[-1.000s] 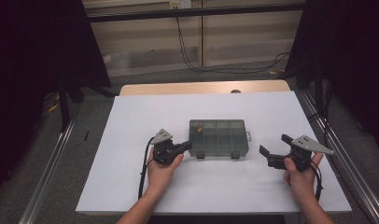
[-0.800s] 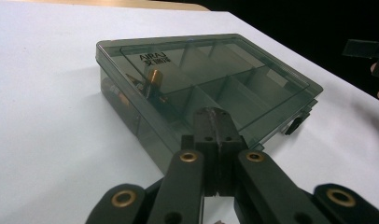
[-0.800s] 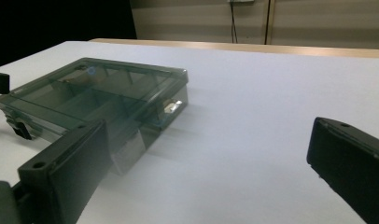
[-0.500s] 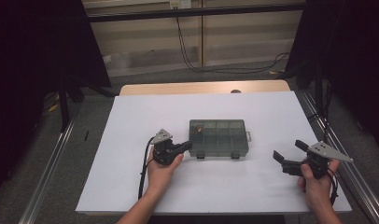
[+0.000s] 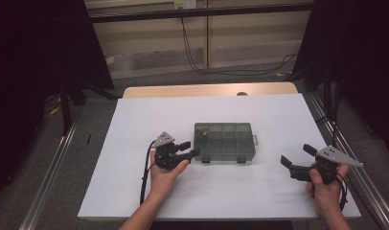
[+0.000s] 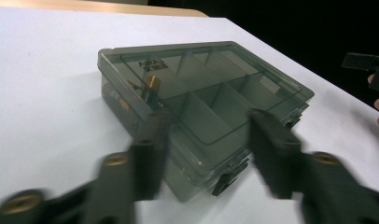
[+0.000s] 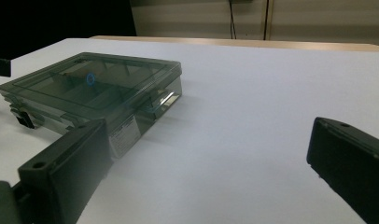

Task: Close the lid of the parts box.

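Note:
A smoky transparent compartment box with its lid down lies in the middle of the white sheet. A small brass part sits in one end compartment. My left gripper is at the box's front left corner. Its jaws have just been opening and now stand apart, blurred, in the left gripper view; the box's near corner lies between them without the pads pressing on it. My right gripper is held to the right of the box, well apart from it, open with only bare sheet between its jaws. The box shows at the left there.
The white sheet covers most of a wooden table whose back edge shows. Metal rails run along both sides. Cables lie on the floor behind the table. The right hand's gripper shows far off in the left gripper view.
The right gripper has moved to the right, away from the box, then stopped. The left gripper stayed at the box's corner and its jaws went from shut to apart.

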`<control>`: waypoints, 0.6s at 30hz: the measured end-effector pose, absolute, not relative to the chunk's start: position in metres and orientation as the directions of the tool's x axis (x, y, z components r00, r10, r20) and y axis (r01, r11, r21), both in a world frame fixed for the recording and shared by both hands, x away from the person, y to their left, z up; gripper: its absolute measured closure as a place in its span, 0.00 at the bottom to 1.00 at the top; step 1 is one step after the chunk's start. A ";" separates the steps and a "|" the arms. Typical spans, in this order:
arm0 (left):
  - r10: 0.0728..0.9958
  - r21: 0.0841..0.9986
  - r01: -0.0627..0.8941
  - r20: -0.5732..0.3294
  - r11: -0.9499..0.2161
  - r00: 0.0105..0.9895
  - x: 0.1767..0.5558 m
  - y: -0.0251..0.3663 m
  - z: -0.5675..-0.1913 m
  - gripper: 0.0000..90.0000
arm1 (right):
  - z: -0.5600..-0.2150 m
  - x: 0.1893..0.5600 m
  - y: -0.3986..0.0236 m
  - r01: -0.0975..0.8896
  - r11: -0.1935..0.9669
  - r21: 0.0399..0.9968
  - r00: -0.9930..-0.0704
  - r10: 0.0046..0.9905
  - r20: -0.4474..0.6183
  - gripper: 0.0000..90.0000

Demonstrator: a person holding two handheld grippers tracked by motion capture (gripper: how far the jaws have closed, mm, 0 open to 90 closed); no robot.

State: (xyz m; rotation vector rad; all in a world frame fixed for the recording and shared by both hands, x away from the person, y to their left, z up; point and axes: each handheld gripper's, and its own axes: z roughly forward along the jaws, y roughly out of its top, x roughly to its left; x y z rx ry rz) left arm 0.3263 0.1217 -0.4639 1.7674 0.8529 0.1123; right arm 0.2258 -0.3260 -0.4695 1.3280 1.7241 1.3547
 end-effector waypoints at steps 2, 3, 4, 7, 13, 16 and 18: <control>0.587 0.861 0.495 -0.342 -0.117 0.734 0.326 0.125 -0.462 0.27 | -0.470 0.226 -0.326 0.353 -0.009 0.935 -0.345 0.928 0.139 0.00; 0.591 0.860 0.497 -0.343 -0.114 0.730 0.326 0.126 -0.462 0.22 | -0.470 0.226 -0.326 0.354 -0.009 0.935 -0.345 0.928 0.140 0.00; 0.589 0.862 0.496 -0.351 -0.100 0.728 0.325 0.128 -0.462 0.17 | -0.470 0.226 -0.326 0.354 -0.009 0.935 -0.344 0.928 0.139 0.00; 0.568 0.871 0.477 -0.335 -0.117 0.751 0.325 0.132 -0.461 0.03 | -0.470 0.226 -0.327 0.353 -0.010 0.935 -0.344 0.929 0.140 0.00; 0.577 0.883 0.455 -0.313 -0.117 0.755 0.321 0.143 -0.461 0.00 | -0.470 0.226 -0.327 0.352 -0.012 0.936 -0.342 0.929 0.141 0.00; 0.586 0.886 0.448 -0.301 -0.120 0.752 0.320 0.149 -0.462 0.00 | -0.470 0.226 -0.328 0.352 -0.013 0.936 -0.340 0.930 0.141 0.00; 0.585 0.888 0.444 -0.299 -0.118 0.754 0.319 0.154 -0.461 0.00 | -0.469 0.226 -0.328 0.351 -0.012 0.936 -0.341 0.930 0.140 0.00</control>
